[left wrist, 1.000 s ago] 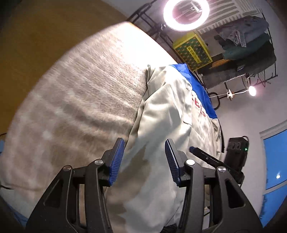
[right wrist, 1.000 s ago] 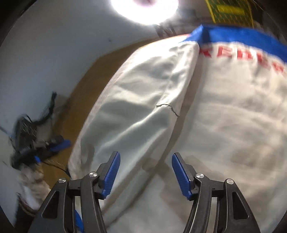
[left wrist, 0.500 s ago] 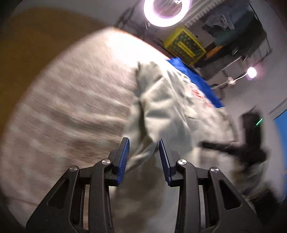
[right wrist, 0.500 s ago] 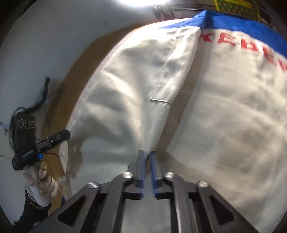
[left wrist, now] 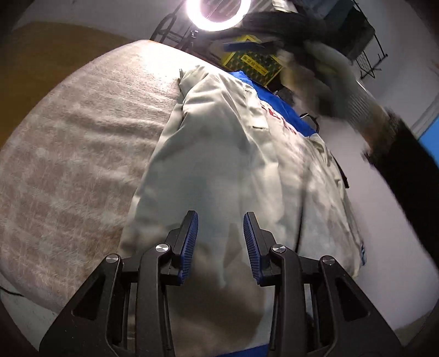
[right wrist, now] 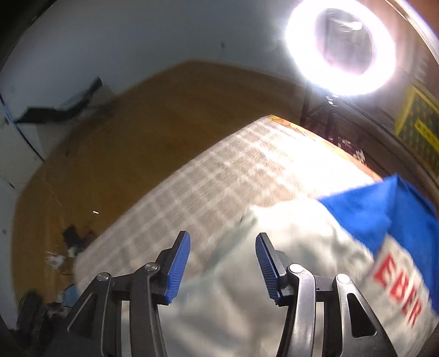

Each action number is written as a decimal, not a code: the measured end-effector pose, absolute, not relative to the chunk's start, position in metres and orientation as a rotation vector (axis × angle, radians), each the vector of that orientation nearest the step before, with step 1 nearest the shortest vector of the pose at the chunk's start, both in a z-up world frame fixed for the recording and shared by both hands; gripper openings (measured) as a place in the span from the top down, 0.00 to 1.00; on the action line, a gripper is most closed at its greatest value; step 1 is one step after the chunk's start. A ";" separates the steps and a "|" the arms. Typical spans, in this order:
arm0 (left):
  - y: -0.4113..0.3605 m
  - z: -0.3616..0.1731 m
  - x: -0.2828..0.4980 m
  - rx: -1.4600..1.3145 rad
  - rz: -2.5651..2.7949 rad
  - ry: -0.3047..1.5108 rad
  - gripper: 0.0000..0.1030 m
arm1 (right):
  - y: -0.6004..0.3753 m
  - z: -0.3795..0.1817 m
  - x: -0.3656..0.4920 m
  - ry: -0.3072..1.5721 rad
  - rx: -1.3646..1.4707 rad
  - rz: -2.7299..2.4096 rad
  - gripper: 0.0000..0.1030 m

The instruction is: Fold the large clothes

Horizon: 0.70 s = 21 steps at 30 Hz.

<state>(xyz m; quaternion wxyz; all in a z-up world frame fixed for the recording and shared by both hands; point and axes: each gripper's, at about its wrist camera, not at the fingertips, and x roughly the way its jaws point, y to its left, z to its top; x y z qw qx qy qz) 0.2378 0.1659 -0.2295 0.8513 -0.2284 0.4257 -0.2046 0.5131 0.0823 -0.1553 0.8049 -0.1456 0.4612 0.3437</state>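
A large pale grey jacket (left wrist: pixel 225 153) with a blue yoke and red letters lies on a beige checked blanket (left wrist: pixel 76 153). Its sleeve is folded in along the body. My left gripper (left wrist: pixel 221 239) is open just above the jacket's near part, holding nothing. In the right wrist view the jacket (right wrist: pixel 274 274) with its blue part (right wrist: pixel 384 208) fills the lower right. My right gripper (right wrist: pixel 222 263) is open above the jacket's edge, holding nothing. The other gloved hand and its gripper pass blurred at the upper right of the left wrist view (left wrist: pixel 343 82).
A ring light (left wrist: pixel 218 12) shines beyond the far edge of the bed, also in the right wrist view (right wrist: pixel 343 46). A yellow crate (left wrist: pixel 252 61) and a rack of clothes stand behind it. Brown floor (right wrist: pixel 109 137) lies to the left of the bed.
My right gripper, shut on the sleeve half a second ago, has opened and swung up and left toward the bed's far edge. My left gripper has opened wider over the jacket.
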 end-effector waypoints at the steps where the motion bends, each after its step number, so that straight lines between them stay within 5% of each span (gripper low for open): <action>1: 0.169 -0.229 0.232 -0.466 -0.427 0.887 0.67 | 0.096 -0.163 0.524 0.999 -0.343 0.733 0.48; 11: 0.181 -0.248 0.211 -0.483 -0.454 0.863 0.67 | 0.131 -0.232 0.575 1.117 -0.580 0.657 0.45; 13: 0.178 -0.252 0.210 -0.467 -0.447 0.854 0.67 | 0.129 -0.239 0.576 1.113 -0.588 0.667 0.54; 17: 0.175 -0.252 0.207 -0.451 -0.444 0.838 0.67 | 0.128 -0.249 0.571 1.082 -0.611 0.657 0.96; 21: 0.172 -0.251 0.205 -0.418 -0.433 0.829 0.67 | 0.119 -0.227 0.563 0.993 -0.568 0.638 1.00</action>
